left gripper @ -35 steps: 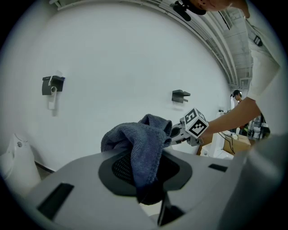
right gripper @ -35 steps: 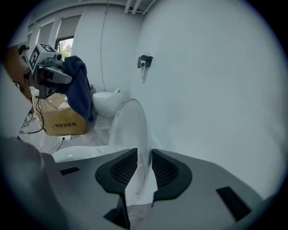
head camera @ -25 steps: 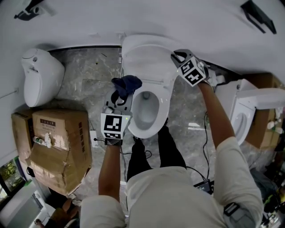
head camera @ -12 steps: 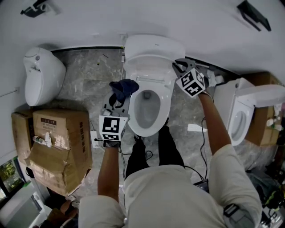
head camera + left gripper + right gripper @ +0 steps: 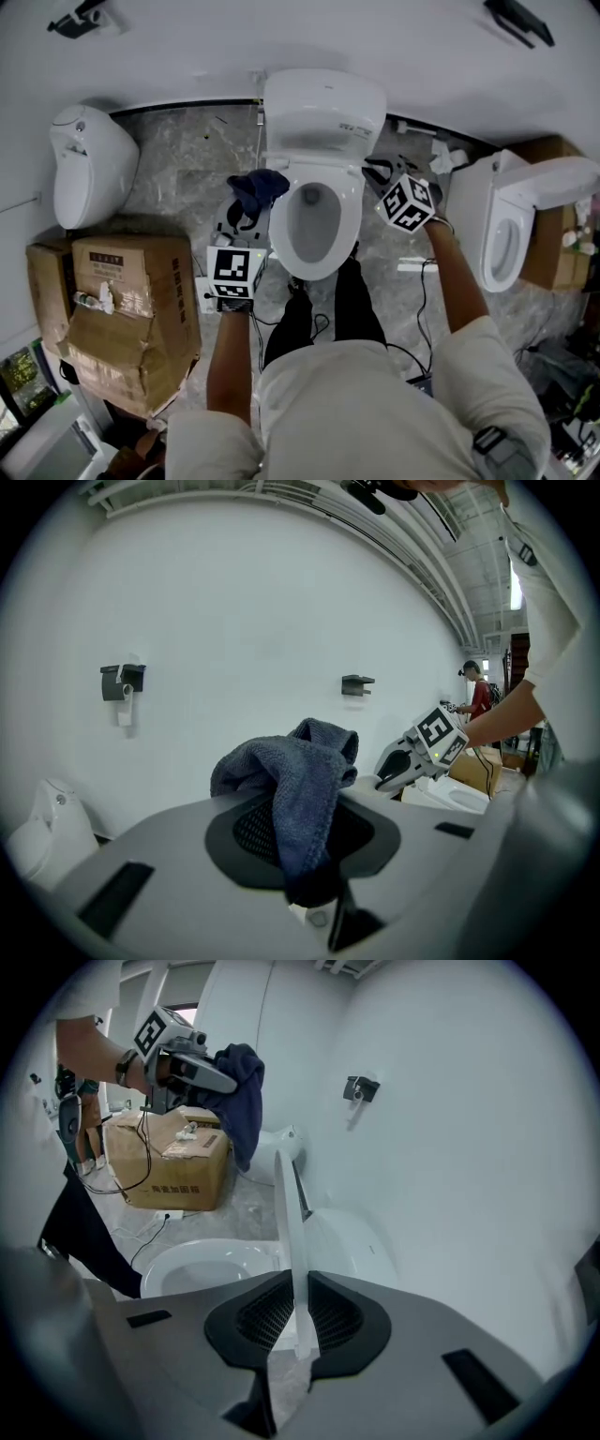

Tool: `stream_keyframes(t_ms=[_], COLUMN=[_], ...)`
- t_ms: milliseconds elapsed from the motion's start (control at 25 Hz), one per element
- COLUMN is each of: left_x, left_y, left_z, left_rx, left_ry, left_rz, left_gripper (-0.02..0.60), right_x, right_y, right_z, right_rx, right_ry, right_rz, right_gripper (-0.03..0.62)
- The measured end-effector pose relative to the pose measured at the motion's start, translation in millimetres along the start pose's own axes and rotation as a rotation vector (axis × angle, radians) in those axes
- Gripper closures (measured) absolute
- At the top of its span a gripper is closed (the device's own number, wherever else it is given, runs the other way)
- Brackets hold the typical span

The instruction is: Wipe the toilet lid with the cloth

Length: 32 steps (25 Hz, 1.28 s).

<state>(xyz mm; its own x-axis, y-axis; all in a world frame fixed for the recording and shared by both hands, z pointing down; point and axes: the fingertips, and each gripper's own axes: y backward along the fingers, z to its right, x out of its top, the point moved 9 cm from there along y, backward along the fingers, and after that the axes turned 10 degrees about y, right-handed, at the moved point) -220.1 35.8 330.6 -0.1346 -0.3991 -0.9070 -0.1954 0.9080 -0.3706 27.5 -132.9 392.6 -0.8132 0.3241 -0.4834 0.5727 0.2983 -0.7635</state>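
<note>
Cloth is clamped in L gripper; R gripper jaws, just closing, are pinched on thin toilet lid edge, so lid may be slipped & slammed

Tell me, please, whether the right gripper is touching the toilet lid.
Touching: the right gripper view shows the right gripper clamping the toilet lid between both jaws.

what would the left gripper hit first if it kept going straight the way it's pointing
Likely the white wall; beyond the dark blue cloth in the left gripper nothing else shows, though depth is unclear.
</note>
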Motion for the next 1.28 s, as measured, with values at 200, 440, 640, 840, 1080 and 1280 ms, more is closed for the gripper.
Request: stream_keyframes(t_ms=[200,440,640,840,1080,1280], left_x=[-13,-26,-39,-59,-80,-104], left_y=[20,43,56,57,57,51], left_z=[-1,-4,-3,2,2,4], left_rx=[-0.01,-0.018,-0.031,-0.051,-0.055,-0.077], left_ry=[-0.007,-0.012,-0.016,-0.003,0.006,0.018], left_rz=[-0.004,-0.019,-0.039,-0.052,-0.051,-0.119], left_gripper=[0.494,0.494,0.494,0.494,0.494,0.494], right_x=[1,-2,0,-7,-11,-12], right_y=[12,12,10,10,4,-2], right_z=[-51,-121,-149,-172,-206,-224], right_rx=[0.094,0.211,0.246,0.331,0.369,0.38], right_ry=[0.018,0.071,0.083,0.069,0.052,0.018], right_rz=[0.013,-0.026,-0.046,-0.032,-0.024,-0.008], right_gripper=[0.512,0.479,0.465,0.448,0.442,0.434])
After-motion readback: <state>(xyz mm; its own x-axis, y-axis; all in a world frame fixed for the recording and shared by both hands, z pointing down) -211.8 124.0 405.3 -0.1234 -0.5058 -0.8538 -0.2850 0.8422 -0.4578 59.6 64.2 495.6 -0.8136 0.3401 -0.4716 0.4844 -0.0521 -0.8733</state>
